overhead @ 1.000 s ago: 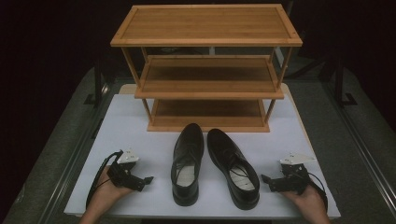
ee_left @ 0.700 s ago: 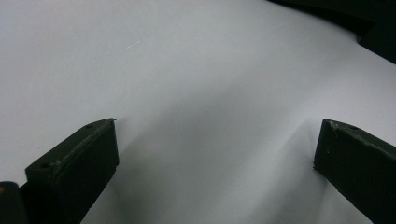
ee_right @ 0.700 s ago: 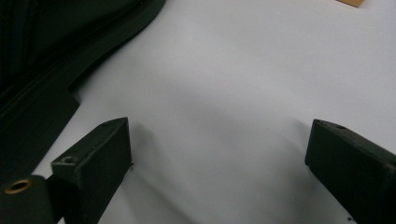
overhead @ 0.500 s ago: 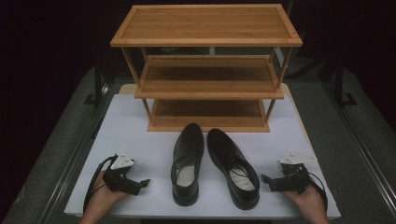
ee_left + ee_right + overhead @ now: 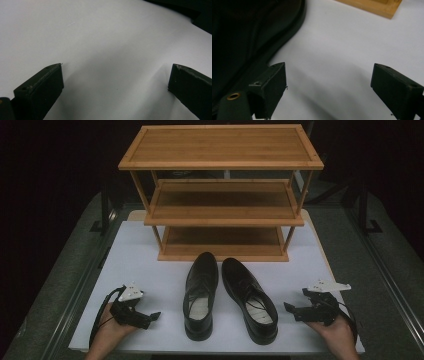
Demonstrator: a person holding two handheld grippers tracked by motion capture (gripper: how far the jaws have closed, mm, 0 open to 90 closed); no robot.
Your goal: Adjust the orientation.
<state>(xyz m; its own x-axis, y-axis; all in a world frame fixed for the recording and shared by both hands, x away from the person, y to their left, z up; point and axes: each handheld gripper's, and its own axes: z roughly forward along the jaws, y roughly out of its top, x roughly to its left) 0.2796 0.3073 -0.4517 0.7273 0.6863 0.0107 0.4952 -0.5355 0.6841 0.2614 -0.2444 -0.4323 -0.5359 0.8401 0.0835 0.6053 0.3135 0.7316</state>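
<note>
Two black leather dress shoes are standing side by side at the middle of the white desk (image 5: 150,255), toes pointing toward the shoe rack. The left shoe (image 5: 201,292) is sitting straight; the right shoe (image 5: 250,297) is angling slightly, its heel lying nearer the right tool. The two shoes are close together at the toes and apart at the heels. Both are resting on their soles with their openings facing up.

The right tool (image 5: 295,311) is lying low over the desk just beside the right shoe's heel, held in the person's right hand (image 5: 336,332). Its jaws are standing released and wide, and they have just been closing a little, with nothing but bare desk between them. In the right gripper view the dark side of the right shoe (image 5: 249,37) is lying just beside one jaw, and a corner of the rack's base (image 5: 374,6) is showing beyond.

The left tool (image 5: 150,317) is resting near the desk's front left, well apart from the left shoe, held in the left hand (image 5: 112,332). Its jaws are standing released and wide over bare white desk (image 5: 100,50).

The three-tier wooden shoe rack (image 5: 220,147) is standing behind the shoes at the far side of the desk, its bottom shelf near the toes.
</note>
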